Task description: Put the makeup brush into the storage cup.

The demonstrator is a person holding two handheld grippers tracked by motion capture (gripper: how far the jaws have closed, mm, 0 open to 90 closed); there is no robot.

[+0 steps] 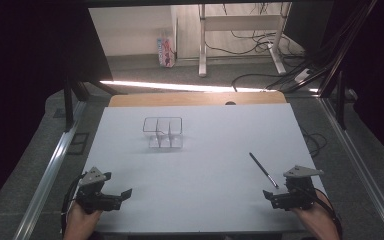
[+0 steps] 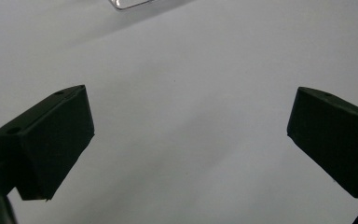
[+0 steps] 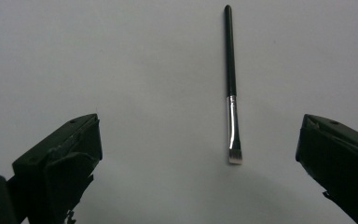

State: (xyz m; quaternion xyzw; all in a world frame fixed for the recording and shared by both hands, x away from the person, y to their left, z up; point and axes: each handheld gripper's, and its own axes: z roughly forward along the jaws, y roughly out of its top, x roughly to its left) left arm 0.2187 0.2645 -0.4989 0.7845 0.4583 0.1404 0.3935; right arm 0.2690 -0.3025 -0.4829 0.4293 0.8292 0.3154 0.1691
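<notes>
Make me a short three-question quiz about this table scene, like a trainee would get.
1. True or false: the right gripper is shut on the brush.
2. Which end of the brush points toward the right gripper: A) the bristles, B) the black handle tip?
3. What clear item sits toward the far side of the table?

Key:
1. False; its jaws are open and the brush lies free.
2. A.
3. The clear divided container.

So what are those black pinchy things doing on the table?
A person holds a claw in each hand at the near edge of a white table. The right claw is open and points at a small flat makeup brush lying just ahead of it, not yet touched. The left claw is open too, holding nothing. A clear plastic organizer with compartments sits farther back, mid-table.
</notes>
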